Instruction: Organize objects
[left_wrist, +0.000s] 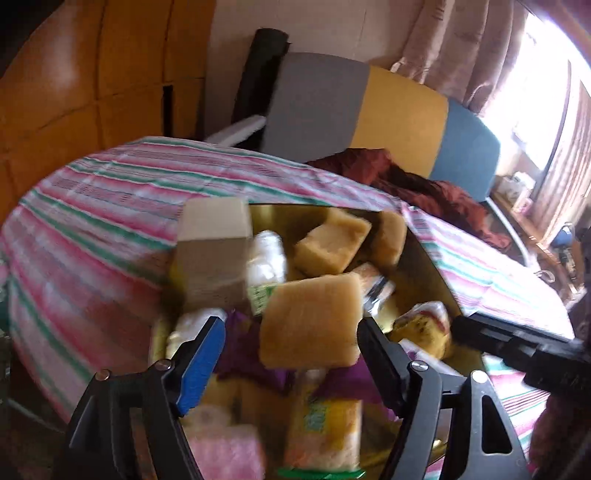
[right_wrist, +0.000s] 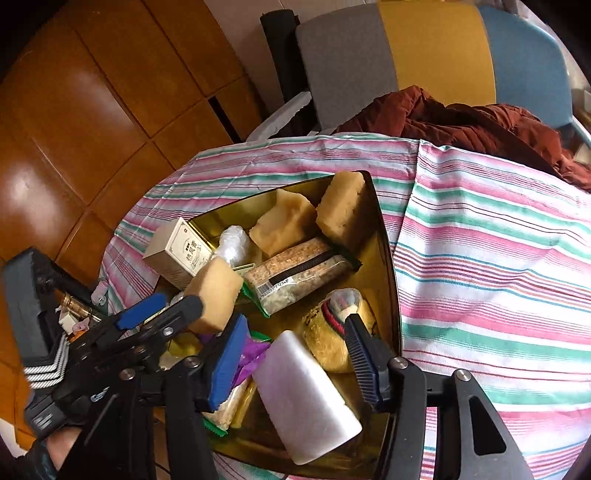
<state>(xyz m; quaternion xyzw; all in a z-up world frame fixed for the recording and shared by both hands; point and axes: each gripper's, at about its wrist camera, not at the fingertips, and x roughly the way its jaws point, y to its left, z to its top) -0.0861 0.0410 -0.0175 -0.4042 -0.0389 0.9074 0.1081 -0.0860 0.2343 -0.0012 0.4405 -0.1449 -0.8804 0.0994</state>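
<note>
A gold tin box (right_wrist: 388, 273) stands on the striped tablecloth, full of tan sponges, wrapped snack packets and a small cream carton (right_wrist: 177, 251). My left gripper (left_wrist: 291, 332) has its jaws wide apart around a tan sponge (left_wrist: 310, 321), which sits between the fingers. In the right wrist view the left gripper (right_wrist: 184, 314) shows with that sponge (right_wrist: 216, 291) at its tips. My right gripper (right_wrist: 295, 350) is open above the near end of the tin, over a white foam block (right_wrist: 306, 398) that lies between its fingers. Whether either gripper touches its object is unclear.
The tin (left_wrist: 428, 266) sits on a table with a pink, green and white striped cloth (right_wrist: 498, 258). A dark red garment (right_wrist: 461, 122) lies at the far edge. Behind stand grey, yellow and blue chair backs (right_wrist: 436, 51). Wooden flooring (right_wrist: 74, 110) is to the left.
</note>
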